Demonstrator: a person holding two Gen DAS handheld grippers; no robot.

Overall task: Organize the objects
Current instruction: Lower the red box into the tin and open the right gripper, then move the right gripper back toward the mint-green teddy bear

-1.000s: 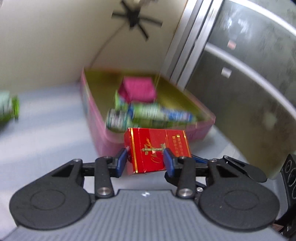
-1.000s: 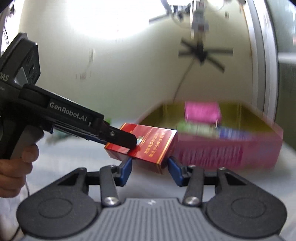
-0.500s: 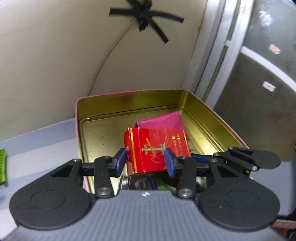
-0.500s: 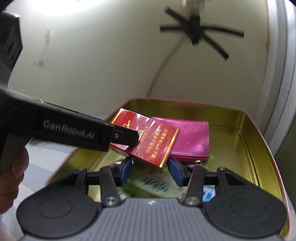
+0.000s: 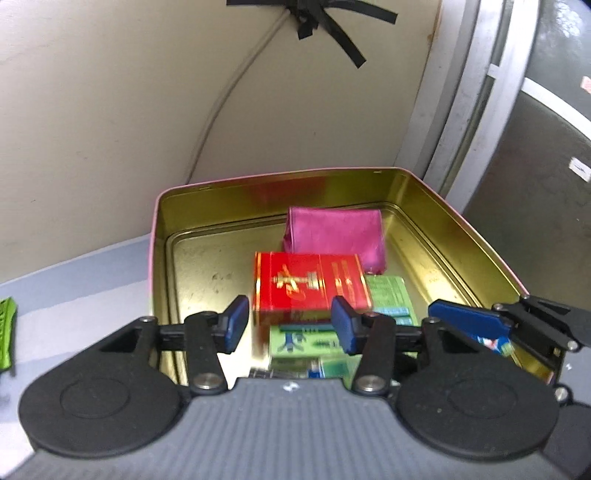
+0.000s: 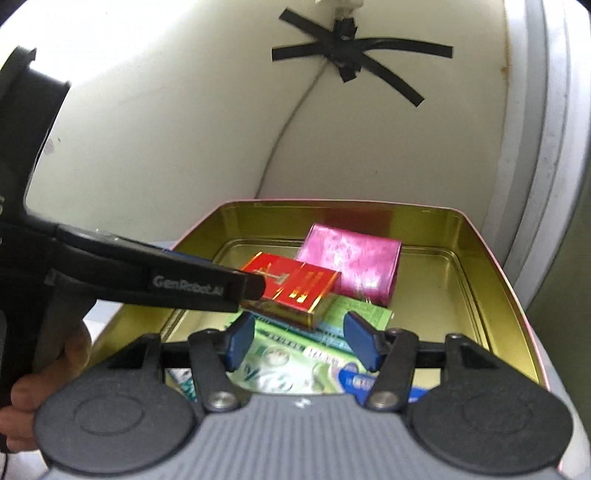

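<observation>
A red and gold box (image 5: 310,286) lies tilted on green packs (image 5: 306,341) inside the gold tin (image 5: 159,236), in front of a pink pack (image 5: 336,236). My left gripper (image 5: 290,328) hangs just above it, jaws opening, and its blue pads stand clear of the box. In the right wrist view the red box (image 6: 295,291) sits beyond my right gripper (image 6: 301,345), whose jaws are also opening with no pad on the box. The left gripper's finger (image 6: 207,288) reaches in from the left, tip beside the box. The right gripper's blue pad (image 5: 469,321) shows at the tin's right.
The tin (image 6: 491,258) stands against a cream wall with a cable and black tape (image 5: 314,22). A grey door frame (image 5: 461,110) rises to the right. A green item (image 5: 5,336) lies on the table at far left. A hand (image 6: 44,387) holds the left gripper.
Both grippers carried the red box over the tin. Their jaws then widened and let go of it, and it now lies lower, on the green packs.
</observation>
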